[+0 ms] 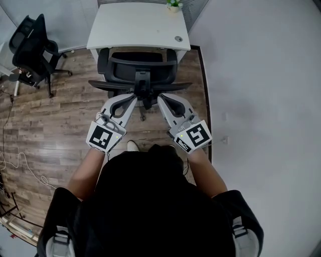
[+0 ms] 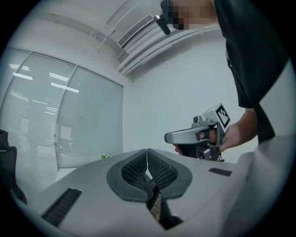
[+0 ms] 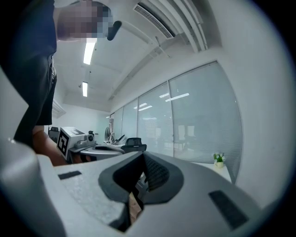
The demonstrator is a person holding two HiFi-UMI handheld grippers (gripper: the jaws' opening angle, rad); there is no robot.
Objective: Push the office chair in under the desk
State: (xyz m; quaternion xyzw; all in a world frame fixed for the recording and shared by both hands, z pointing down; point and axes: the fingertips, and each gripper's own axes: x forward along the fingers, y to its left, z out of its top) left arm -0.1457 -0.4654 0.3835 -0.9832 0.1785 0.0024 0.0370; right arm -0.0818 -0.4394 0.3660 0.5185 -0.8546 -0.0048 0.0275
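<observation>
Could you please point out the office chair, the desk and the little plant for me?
office chair [image 1: 143, 70]: head view, on its black back.
desk [image 1: 135, 27]: head view, on the bare white top.
plant [image 1: 173, 4]: head view, on its green leaves.

Even, bright light from ceiling strips [image 3: 89, 52] fills all views, shadows soft, the worktop [image 1: 138, 25] slightly glaring; both gripper views bend strongly and darken at their round edges.

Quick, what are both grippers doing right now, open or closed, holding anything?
Left gripper: closed, nothing between the jaws.
Right gripper: closed, nothing between the jaws.
</observation>
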